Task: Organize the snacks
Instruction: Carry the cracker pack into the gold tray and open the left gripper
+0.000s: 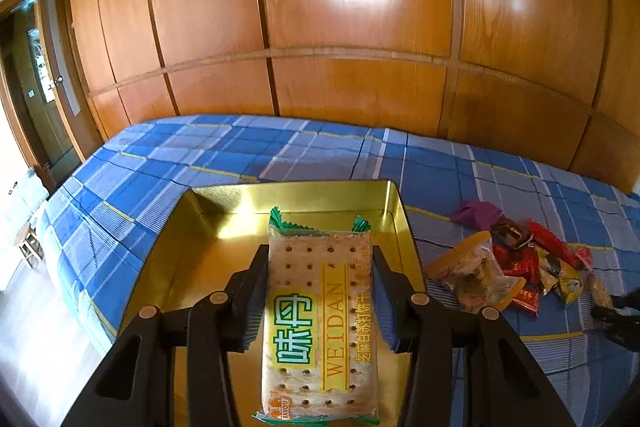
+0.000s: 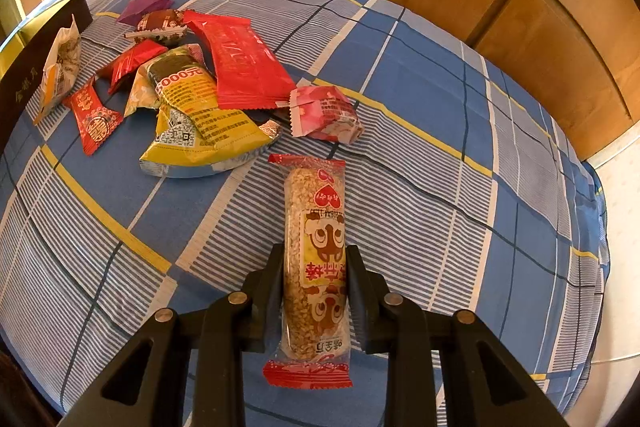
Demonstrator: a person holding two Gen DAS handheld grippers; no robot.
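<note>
Your left gripper (image 1: 320, 291) clamps the cracker pack (image 1: 320, 323) above the seemingly empty gold tin (image 1: 396, 211); your right gripper (image 2: 314, 291) grips the sesame bar (image 2: 316, 267); beside the tin, the snack pile (image 2: 192, 75) remains.

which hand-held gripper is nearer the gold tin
Left. The left hand-held gripper holds a cracker pack right over the gold tin; the right hand-held gripper is off beside the snack pile.

Close wrist views angled downward, sharing snack pile (image 1: 520, 267)
</note>
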